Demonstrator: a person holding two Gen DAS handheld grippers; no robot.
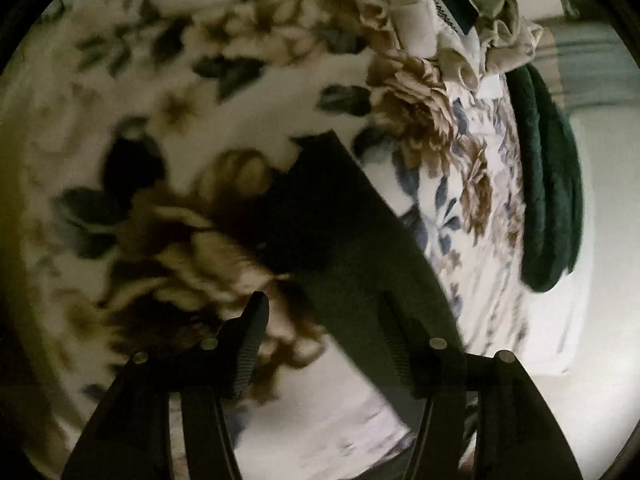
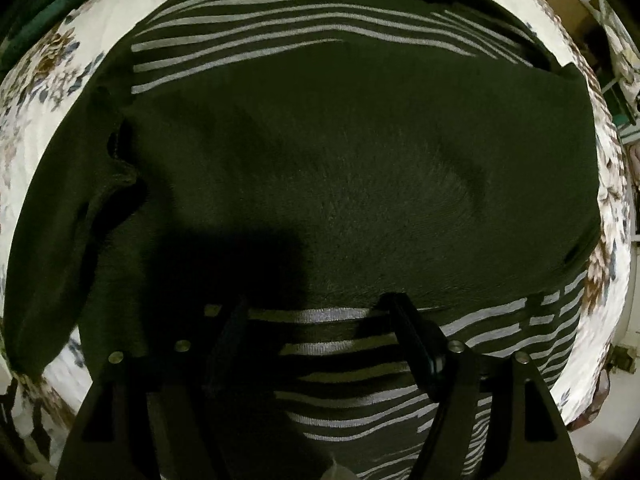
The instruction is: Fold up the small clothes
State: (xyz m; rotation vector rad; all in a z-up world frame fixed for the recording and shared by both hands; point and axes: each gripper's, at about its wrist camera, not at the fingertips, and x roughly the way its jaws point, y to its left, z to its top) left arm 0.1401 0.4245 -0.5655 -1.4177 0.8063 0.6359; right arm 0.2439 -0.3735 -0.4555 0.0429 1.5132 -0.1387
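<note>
— Two black fingers (image 1: 256,340) on the left gripper (image 1: 324,320), both ribbed on the inner face; they stand apart with nothing pinched. The right-hand one is partly lost against dark cloth.

— What cloth?

— A dark garment (image 1: 340,216), matte and fine-knit, running as a flat strip from between the fingers up to the middle of the left wrist view. Its upper end is a squared corner. It lies on a floral blanket (image 1: 168,80), plush, cream with brown blooms and dark leaves, much of it smeared by blur.

— And the right gripper (image 2: 316,312)?

— Two fingers again, spread wide, not gripping. The left one sits in deep shadow and is hard to trace; the right finger (image 2: 416,336) is clear, a slim black bar. Between them lie grey stripes on the same dark garment (image 2: 340,168), which fills most of the right wrist view.

— Shape of it there?

— A broad plain panel folded across the middle, soft and slightly fuzzy, with striped bands showing above it near the top and below it near the bottom. At the left edge a rumpled fold curls over. I cannot tell which part is sleeve or body.

— Anything else around?

— In the left wrist view, upper right: one pale crumpled cloth (image 1: 508,32), beige and bunched, and one dark green quilted piece (image 1: 552,184) curving down the right side. The bed's edge is cut off by the lens rim.
</note>
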